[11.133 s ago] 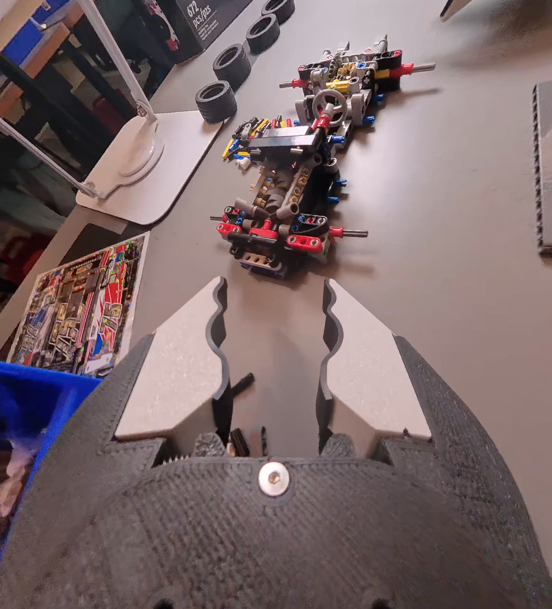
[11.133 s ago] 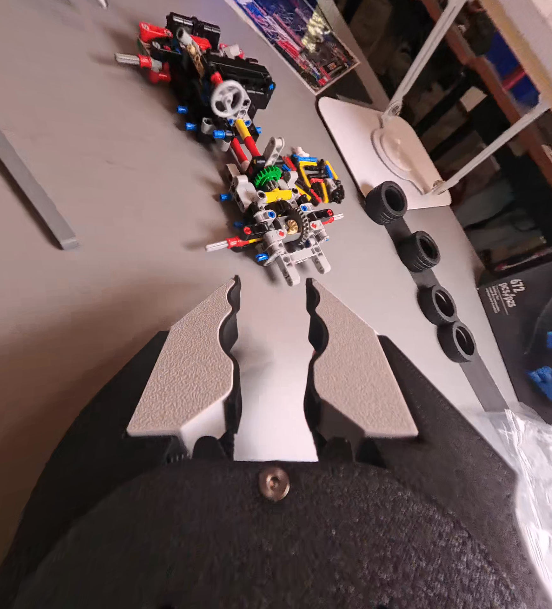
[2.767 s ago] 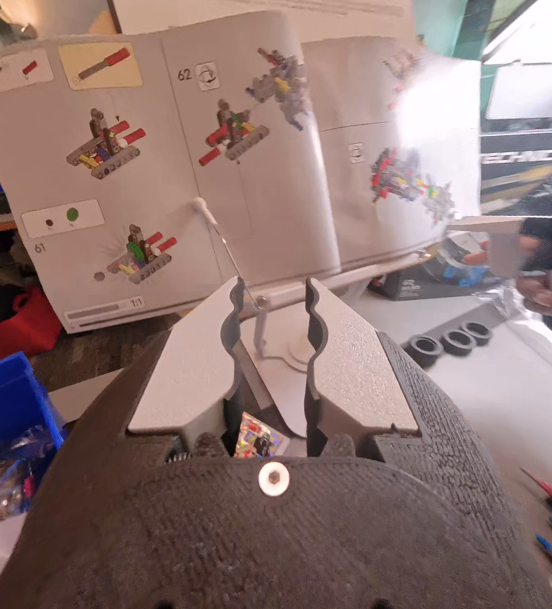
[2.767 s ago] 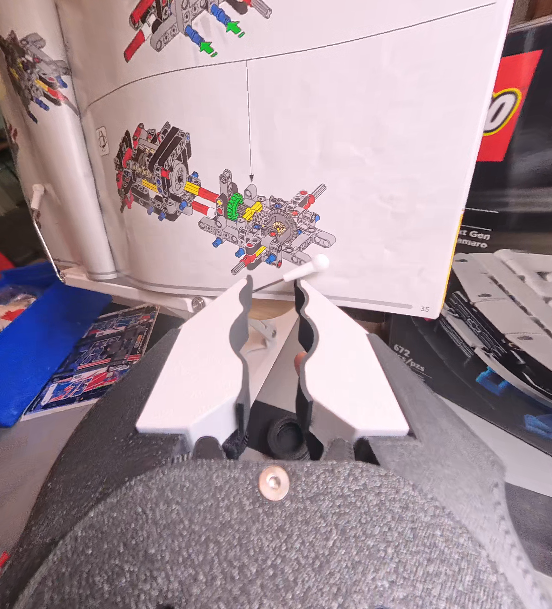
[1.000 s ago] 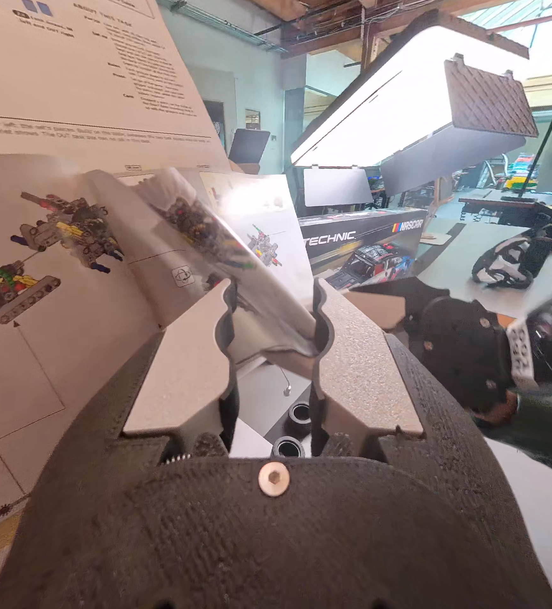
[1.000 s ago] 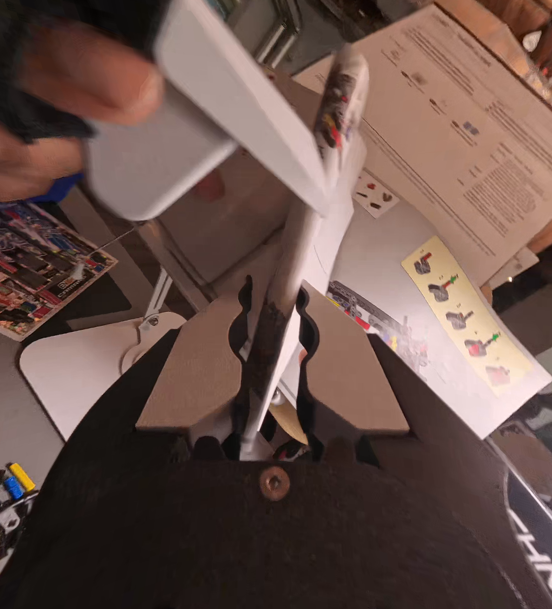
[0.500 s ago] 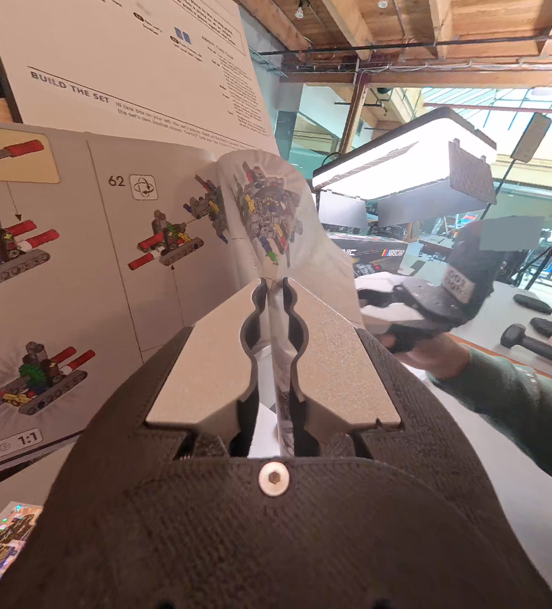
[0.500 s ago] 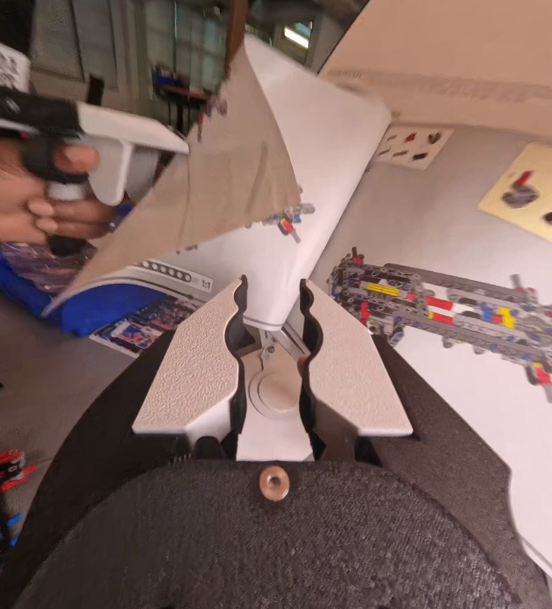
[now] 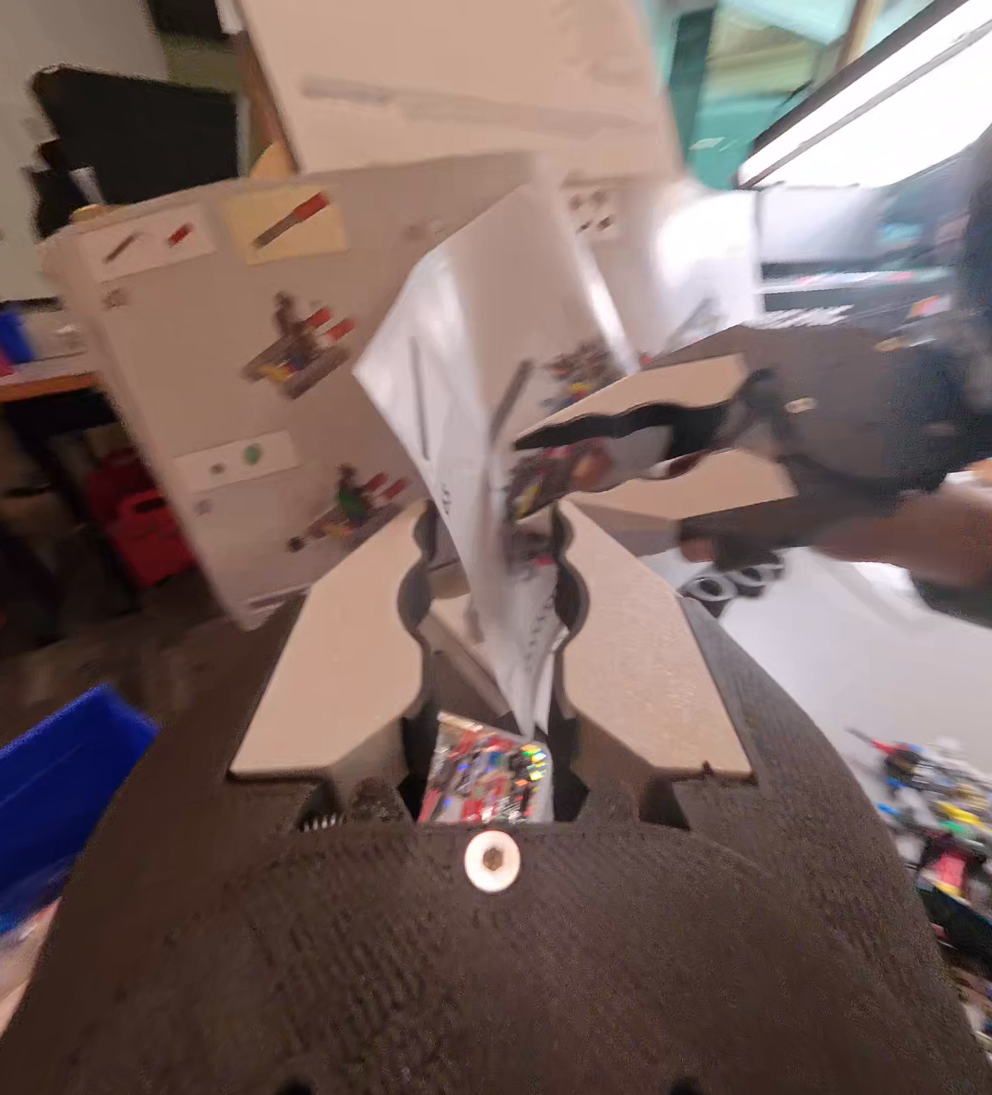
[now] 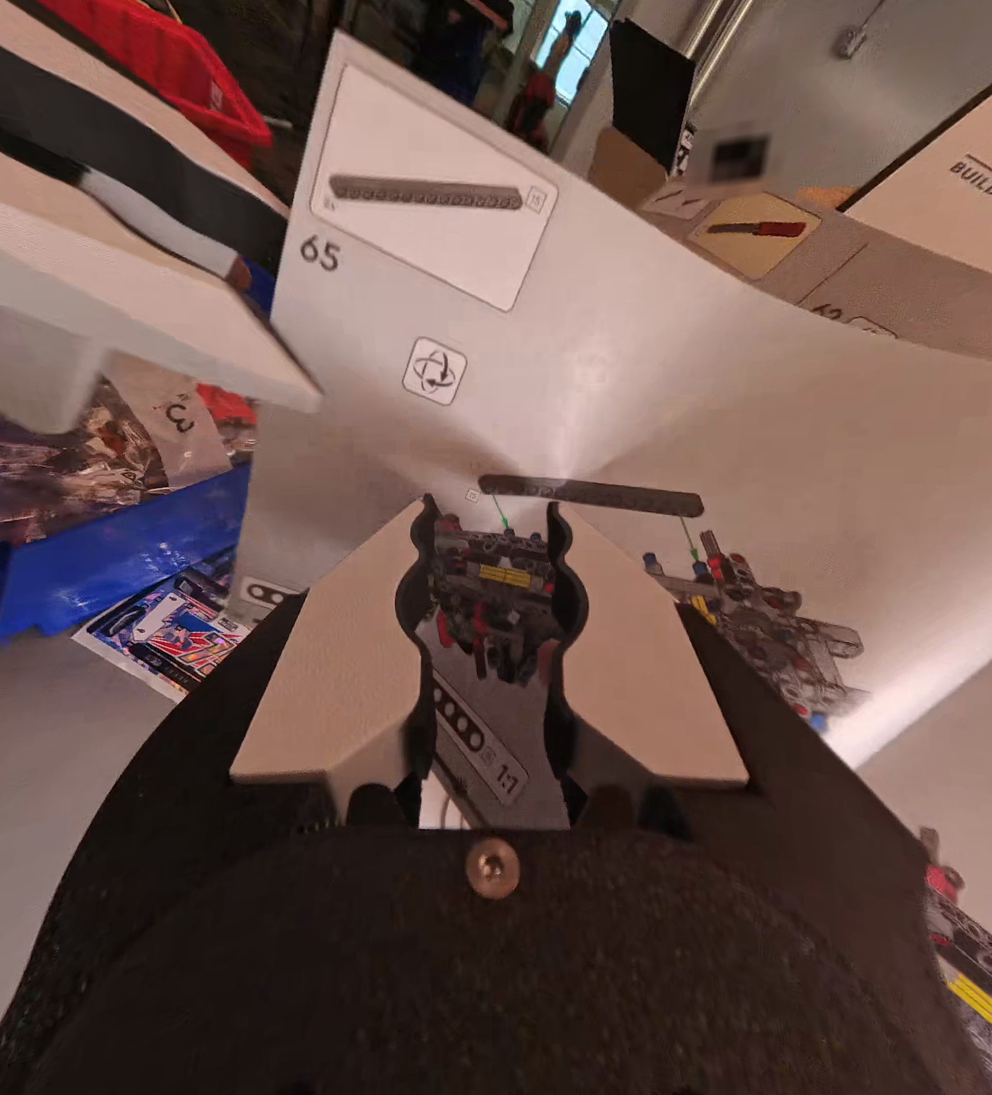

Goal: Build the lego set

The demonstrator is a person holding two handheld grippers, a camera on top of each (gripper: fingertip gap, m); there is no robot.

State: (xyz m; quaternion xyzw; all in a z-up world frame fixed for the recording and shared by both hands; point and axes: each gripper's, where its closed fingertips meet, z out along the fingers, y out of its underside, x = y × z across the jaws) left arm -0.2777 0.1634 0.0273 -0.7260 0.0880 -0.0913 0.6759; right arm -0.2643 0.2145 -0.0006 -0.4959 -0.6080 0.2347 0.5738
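Note:
The instruction booklet (image 9: 232, 332) stands open on its stand. One loose page (image 9: 464, 415) bends forward and passes between the fingers of my left gripper (image 9: 490, 521), which is open; the page lies against the right finger. My right gripper (image 9: 541, 474), held by a gloved hand, points at that page from the right. In the right wrist view my right gripper (image 10: 487, 509) is open and empty, close in front of the page (image 10: 629, 379) that pictures a long grey beam. The left gripper's fingers (image 10: 126, 296) reach the page's left edge. The view is blurred.
A blue bin (image 10: 96, 563) with bagged parts (image 10: 37, 474) sits left of the booklet, and it also shows in the left wrist view (image 9: 37, 800). A shiny sticker sheet (image 10: 179, 640) lies on the grey table. Loose Lego parts (image 9: 955, 829) lie at the right. Black tyres (image 9: 730, 580) sit behind. One gripper's finger ends stand about 6 centimeters off the other's.
My left gripper has opened its grip on the page and dropped lower. The page has swung over to the left. My right gripper has moved in close to the page's face.

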